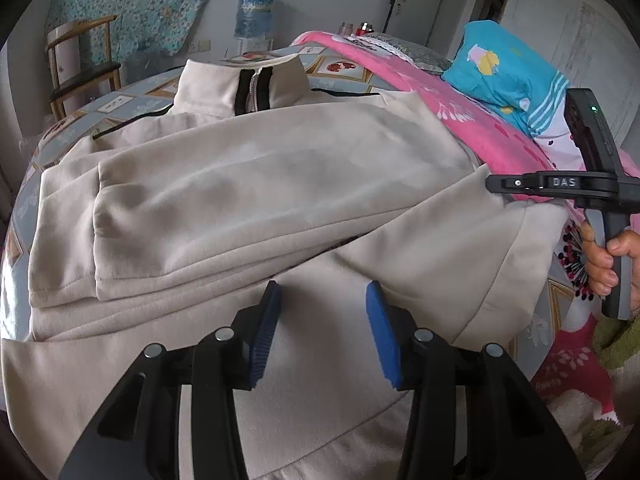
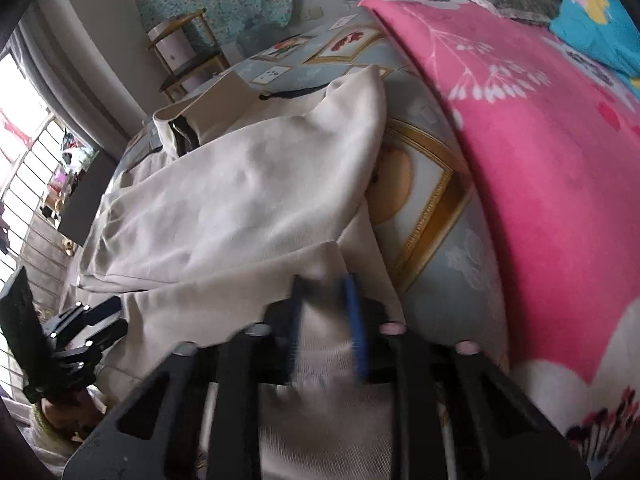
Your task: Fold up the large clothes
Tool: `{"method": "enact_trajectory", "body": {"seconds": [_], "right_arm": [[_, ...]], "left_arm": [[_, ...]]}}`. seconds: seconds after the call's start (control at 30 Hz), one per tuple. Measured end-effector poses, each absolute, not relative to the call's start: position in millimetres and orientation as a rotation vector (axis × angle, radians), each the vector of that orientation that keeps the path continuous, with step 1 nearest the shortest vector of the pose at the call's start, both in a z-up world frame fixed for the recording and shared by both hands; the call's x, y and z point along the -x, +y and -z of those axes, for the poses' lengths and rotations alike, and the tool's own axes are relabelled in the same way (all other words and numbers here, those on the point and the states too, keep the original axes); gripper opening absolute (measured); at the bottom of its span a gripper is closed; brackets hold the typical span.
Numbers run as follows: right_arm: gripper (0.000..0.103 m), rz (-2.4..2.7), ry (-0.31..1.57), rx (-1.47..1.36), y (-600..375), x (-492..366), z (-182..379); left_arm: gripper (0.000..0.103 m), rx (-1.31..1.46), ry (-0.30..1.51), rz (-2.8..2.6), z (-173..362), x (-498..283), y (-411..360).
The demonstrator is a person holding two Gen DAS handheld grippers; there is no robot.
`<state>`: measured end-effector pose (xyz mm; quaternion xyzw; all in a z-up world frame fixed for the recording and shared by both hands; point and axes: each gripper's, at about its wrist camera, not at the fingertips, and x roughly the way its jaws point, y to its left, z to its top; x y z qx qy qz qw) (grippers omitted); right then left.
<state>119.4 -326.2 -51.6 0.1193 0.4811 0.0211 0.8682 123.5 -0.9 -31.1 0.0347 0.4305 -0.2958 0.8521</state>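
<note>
Cream jacket (image 1: 256, 184) lies part-folded on the bed (image 2: 432, 208), one sleeve laid across its body, a pink blanket (image 2: 540, 140) beside it. Left gripper (image 1: 320, 328) angles downward over the lower hem, jaws parted, pads clear of the cloth. Right gripper (image 2: 326, 328), held by a hand (image 1: 604, 256) at the jacket's right edge, angles downward, jaws clenched on a fold of jacket fabric.
</note>
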Motion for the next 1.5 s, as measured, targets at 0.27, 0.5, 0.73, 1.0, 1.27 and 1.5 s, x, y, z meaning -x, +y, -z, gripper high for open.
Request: {"method": "enact_trajectory", "body": {"seconds": [0.27, 0.5, 0.73, 1.0, 1.27, 1.5], "right_arm": [[0.004, 0.041, 0.751, -0.221, -323, -80, -5], [0.004, 0.121, 0.859, -0.188, -332, -115, 51], [0.039, 0.195, 0.870, -0.198, -337, -104, 39], [0.050, -0.082, 0.840, -0.308, -306, -70, 3], [0.057, -0.422, 1.034, -0.276, -218, -112, 29], [0.058, -0.567, 1.115, 0.007, -151, -141, 46]], "left_arm": [[0.031, -0.126, 0.874, 0.651, 26, -124, -9], [0.028, -0.172, 0.876, 0.606, 30, -133, -14], [0.028, -0.136, 0.879, 0.604, 32, -135, -10], [0.028, -0.077, 0.887, 0.612, 29, -137, 0], [0.030, 0.011, 0.888, 0.688, 4, -101, 32], [0.030, 0.030, 0.974, 0.645, 31, -73, 42]]}}
